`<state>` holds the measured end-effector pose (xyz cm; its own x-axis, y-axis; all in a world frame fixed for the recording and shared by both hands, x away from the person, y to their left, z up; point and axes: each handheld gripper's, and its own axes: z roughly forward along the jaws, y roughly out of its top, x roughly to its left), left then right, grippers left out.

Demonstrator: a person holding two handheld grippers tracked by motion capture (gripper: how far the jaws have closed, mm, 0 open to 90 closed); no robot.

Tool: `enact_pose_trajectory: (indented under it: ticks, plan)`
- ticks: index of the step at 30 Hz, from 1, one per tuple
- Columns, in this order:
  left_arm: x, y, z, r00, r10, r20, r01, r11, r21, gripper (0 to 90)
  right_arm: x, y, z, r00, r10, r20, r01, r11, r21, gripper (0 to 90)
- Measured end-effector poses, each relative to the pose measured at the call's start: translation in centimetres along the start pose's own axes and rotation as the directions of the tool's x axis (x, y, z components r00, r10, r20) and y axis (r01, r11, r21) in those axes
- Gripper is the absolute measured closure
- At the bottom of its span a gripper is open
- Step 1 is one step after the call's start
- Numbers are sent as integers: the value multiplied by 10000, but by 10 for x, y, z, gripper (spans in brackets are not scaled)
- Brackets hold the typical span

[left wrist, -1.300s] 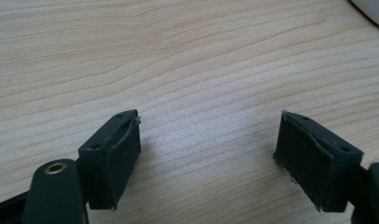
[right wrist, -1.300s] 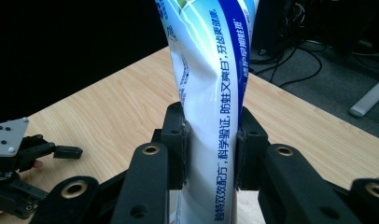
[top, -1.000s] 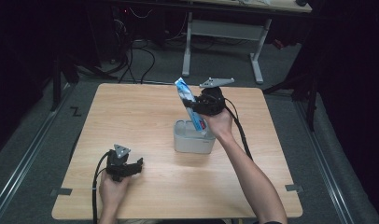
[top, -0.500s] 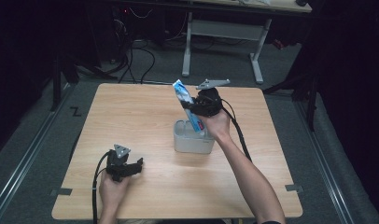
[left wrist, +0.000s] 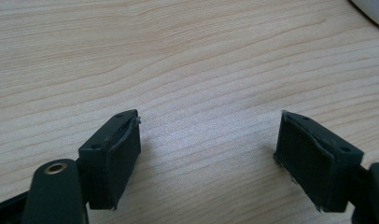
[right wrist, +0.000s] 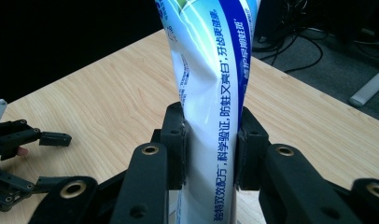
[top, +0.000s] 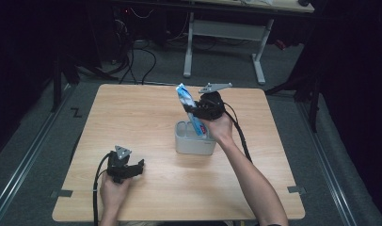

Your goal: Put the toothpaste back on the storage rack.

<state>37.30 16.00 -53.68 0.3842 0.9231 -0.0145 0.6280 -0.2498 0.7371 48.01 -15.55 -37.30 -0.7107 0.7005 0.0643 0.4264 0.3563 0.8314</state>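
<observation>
My right gripper (right wrist: 210, 140) is clamping the toothpaste tube (top: 189, 110), lowering it halfway into the holder (top: 194, 144) mid-frame; left gripper (left wrist: 225, 154) is idling, jaws apart.

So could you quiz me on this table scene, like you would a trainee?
1. True or false: the right gripper is shut on the tube.
2. What lies between the left gripper's jaws?
A. the tube
B. nothing, just bare table
C. a cable
3. In the high view, where is the tube's lower end compared with the grey holder?

Key
1. True: its pads pinch the tube from both sides.
2. B: the jaws stand wide apart over the wood.
3. It dips into the holder's open top, and the tube leans up and to the left from there.
</observation>
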Motion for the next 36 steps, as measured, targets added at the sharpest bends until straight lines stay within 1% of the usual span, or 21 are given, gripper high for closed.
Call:
enact_pose_trajectory:
  ticks: [6, 12, 13, 24, 36]
  plan:
    - [0, 0, 0, 10000, 0, -1, 0, 10000, -3, 223, 0, -1, 1, 10000, -39, -2, 39, 10000, 10, 703]
    - [0, 0, 0, 10000, -4, 2, 4, 10000, 1, 223, 0, -5, 3, 10000, -85, -17, 85, 10000, 39, 702]
    - [0, 0, 0, 10000, -3, 1, 3, 10000, -1, 223, 0, -6, 3, 10000, -25, -13, 25, 10000, 55, 702]
    - [0, 0, 0, 10000, 1, 1, -1, 10000, 1, 224, 0, -11, 5, 10000, -44, -34, 45, 9999, 143, 701]
    - [0, 0, 0, 10000, 0, 1, 0, 10000, 0, 224, 1, -14, 7, 9999, -169, 21, 168, 9995, 283, 700]
